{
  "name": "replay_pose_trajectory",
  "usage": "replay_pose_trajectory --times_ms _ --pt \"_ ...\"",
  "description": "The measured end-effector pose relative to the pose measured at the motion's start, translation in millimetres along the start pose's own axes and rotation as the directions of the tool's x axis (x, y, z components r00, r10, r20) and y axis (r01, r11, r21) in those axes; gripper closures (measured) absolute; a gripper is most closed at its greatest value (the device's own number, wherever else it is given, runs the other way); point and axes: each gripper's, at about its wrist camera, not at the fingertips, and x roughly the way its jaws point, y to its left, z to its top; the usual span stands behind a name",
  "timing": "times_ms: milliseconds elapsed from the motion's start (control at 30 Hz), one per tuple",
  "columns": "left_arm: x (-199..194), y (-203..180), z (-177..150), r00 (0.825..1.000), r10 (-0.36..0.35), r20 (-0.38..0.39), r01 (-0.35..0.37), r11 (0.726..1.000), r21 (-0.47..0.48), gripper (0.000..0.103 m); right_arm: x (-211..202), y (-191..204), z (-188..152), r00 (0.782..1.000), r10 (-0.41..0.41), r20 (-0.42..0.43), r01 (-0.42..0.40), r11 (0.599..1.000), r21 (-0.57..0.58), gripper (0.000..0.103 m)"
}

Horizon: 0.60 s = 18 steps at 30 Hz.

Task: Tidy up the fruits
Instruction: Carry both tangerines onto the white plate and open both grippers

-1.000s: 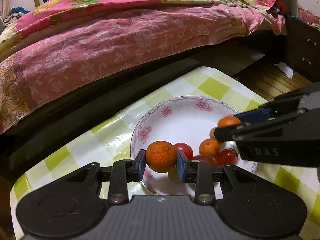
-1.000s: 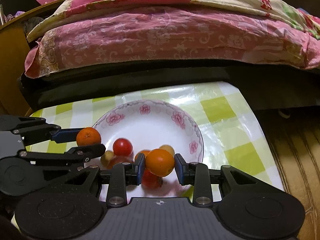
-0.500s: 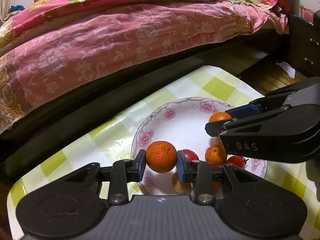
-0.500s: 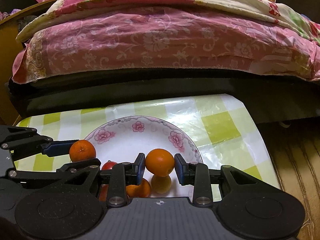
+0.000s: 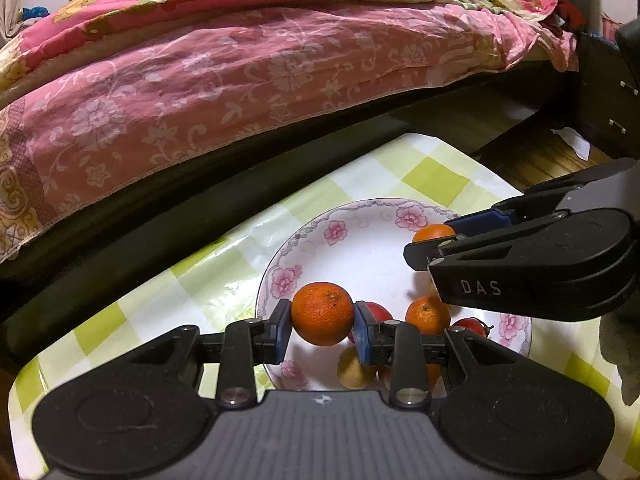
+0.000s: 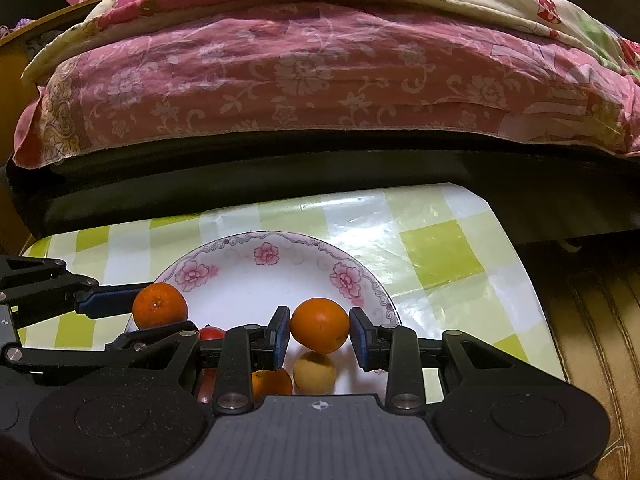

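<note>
A white floral plate sits on the green-checked table and holds several small fruits: an orange, red tomatoes and a yellowish fruit. My left gripper is shut on a rough-skinned orange above the plate's left part; it also shows in the right wrist view. My right gripper is shut on a smooth orange above the plate's right part, seen from the side in the left wrist view.
The checked tablecloth ends close to a bed with a pink floral quilt behind. Wooden floor lies to the right of the table, with a dark drawer unit beyond.
Both grippers have risen and drawn back from the plate, each still holding its orange. The plate's fruits now sit lower under the fingers.
</note>
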Motion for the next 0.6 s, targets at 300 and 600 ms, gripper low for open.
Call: replay_pose_trajectory --times_ms 300,600 --pt "0.4 0.8 0.6 1.000 0.001 -0.003 -0.001 1.000 -0.007 0.063 -4.3 -0.6 1.1 1.000 -0.001 0.020 0.001 1.000 0.003 0.074" --pt "-1.2 0.2 0.9 1.000 -0.003 -0.003 0.003 1.000 -0.011 0.063 -8.7 -2.5 -0.8 1.000 -0.008 0.030 0.008 1.000 0.017 0.074"
